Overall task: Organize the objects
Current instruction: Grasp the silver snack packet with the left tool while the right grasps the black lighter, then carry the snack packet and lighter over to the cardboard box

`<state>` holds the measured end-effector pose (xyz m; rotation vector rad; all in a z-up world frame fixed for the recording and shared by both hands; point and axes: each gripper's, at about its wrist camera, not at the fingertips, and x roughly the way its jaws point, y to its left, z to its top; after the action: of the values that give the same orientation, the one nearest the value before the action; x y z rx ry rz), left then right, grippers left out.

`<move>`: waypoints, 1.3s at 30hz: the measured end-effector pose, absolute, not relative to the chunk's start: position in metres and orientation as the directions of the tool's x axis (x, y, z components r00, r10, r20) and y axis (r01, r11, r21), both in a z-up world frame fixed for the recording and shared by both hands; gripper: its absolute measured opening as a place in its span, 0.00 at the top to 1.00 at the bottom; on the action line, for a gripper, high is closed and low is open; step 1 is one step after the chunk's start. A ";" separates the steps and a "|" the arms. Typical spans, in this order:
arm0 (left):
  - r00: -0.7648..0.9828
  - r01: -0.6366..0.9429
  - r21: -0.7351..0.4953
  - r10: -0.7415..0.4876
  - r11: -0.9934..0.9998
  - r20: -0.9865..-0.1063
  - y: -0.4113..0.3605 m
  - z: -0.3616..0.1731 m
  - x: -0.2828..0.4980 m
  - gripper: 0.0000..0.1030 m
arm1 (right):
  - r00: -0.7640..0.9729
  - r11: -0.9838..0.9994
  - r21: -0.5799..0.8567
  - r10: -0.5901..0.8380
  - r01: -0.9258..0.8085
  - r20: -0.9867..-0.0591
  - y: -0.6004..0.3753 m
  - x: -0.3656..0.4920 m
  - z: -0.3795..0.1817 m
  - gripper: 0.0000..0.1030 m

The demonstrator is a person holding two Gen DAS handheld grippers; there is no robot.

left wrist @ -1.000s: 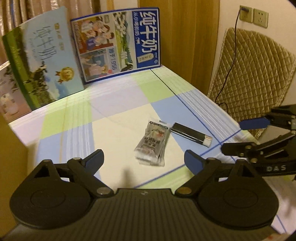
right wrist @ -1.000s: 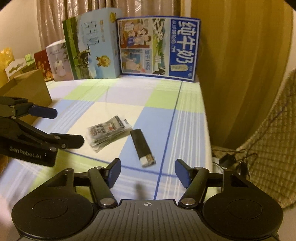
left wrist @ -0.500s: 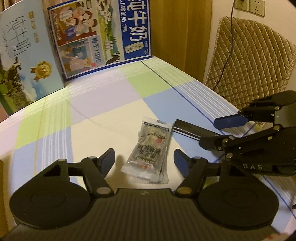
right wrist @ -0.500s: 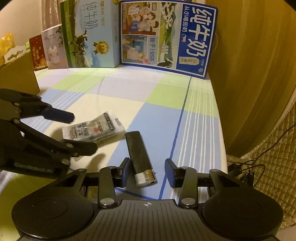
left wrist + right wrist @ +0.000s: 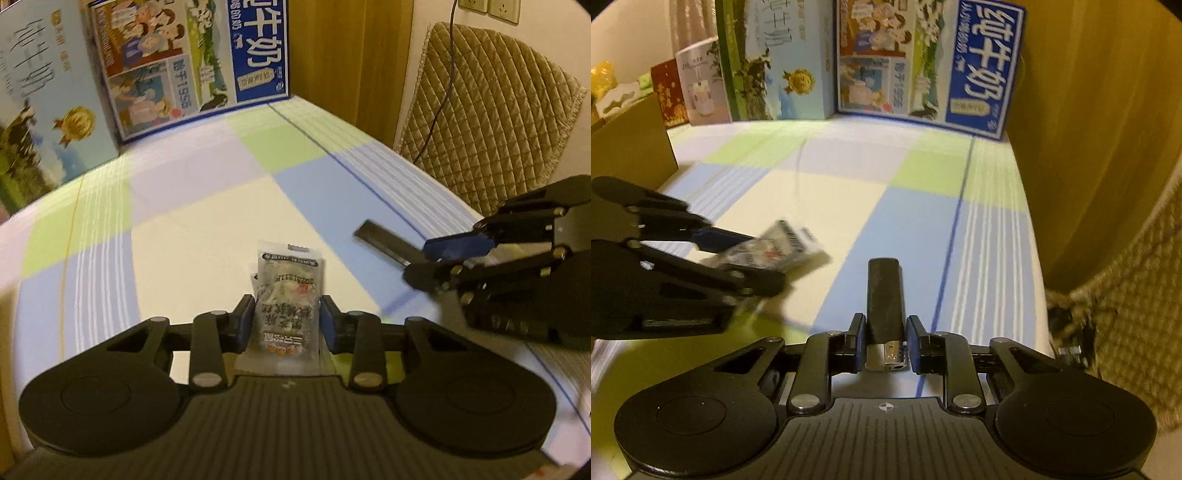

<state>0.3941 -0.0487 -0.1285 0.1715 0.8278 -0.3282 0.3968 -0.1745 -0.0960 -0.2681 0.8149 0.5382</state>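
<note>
My left gripper (image 5: pixel 287 319) is shut on a clear snack packet (image 5: pixel 286 291) with dark print; the packet sticks forward from between the blue pads and looks lifted off the checked cloth. It also shows in the right wrist view (image 5: pixel 775 251), held by the left gripper (image 5: pixel 738 258). My right gripper (image 5: pixel 884 341) is shut on a black lighter (image 5: pixel 884 295) with a silver end near the pads. In the left wrist view the lighter (image 5: pixel 380 240) points away from the right gripper (image 5: pixel 432 258) above the cloth.
The table has a checked cloth (image 5: pixel 184 206). Milk cartons stand at the back: a blue one (image 5: pixel 923 62) and a green one (image 5: pixel 768 62). A cardboard box (image 5: pixel 628 147) is at the left. A quilted chair (image 5: pixel 491 125) stands off the right edge.
Both grippers have moved forward and closed: the left on the snack packet, the right on the lighter. Both objects now appear raised off the cloth.
</note>
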 end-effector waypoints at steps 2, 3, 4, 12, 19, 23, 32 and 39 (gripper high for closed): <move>0.620 0.340 0.005 -0.220 0.940 -0.753 -0.043 -0.127 0.375 0.69 | 0.544 0.841 0.012 0.361 -0.541 -0.758 -0.180 0.383 -0.093 0.80; 0.618 0.334 0.002 -0.217 0.943 -0.756 -0.041 -0.126 0.365 0.69 | 0.536 0.841 0.022 0.364 -0.540 -0.762 -0.182 0.376 -0.092 0.80; 0.616 0.332 0.004 -0.214 0.943 -0.758 -0.039 -0.126 0.355 0.69 | 0.529 0.844 0.030 0.364 -0.536 -0.767 -0.184 0.367 -0.091 0.80; 0.634 0.301 -0.016 -0.212 0.954 -0.744 -0.027 -0.129 0.298 0.68 | 0.529 0.825 0.010 0.372 -0.565 -0.763 -0.180 0.327 -0.092 0.71; 0.640 0.302 -0.010 -0.210 0.953 -0.739 -0.028 -0.129 0.302 0.65 | 0.552 0.822 -0.012 0.371 -0.569 -0.746 -0.171 0.336 -0.096 0.54; 0.643 0.296 -0.017 -0.212 0.955 -0.736 -0.027 -0.129 0.302 0.65 | 0.557 0.816 -0.012 0.383 -0.578 -0.737 -0.168 0.335 -0.097 0.75; 0.625 0.287 -0.032 -0.213 0.957 -0.751 -0.024 -0.119 0.297 0.69 | 0.549 0.841 0.010 0.362 -0.541 -0.753 -0.164 0.331 -0.084 0.82; 0.629 0.243 -0.069 -0.211 0.968 -0.748 -0.014 -0.086 0.263 0.69 | 0.556 0.870 0.064 0.368 -0.489 -0.745 -0.170 0.305 -0.033 0.82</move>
<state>0.2631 -0.0139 -0.0863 0.0400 0.8521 -0.2605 0.3051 -0.1700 -0.0333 -0.1566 0.8402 0.5082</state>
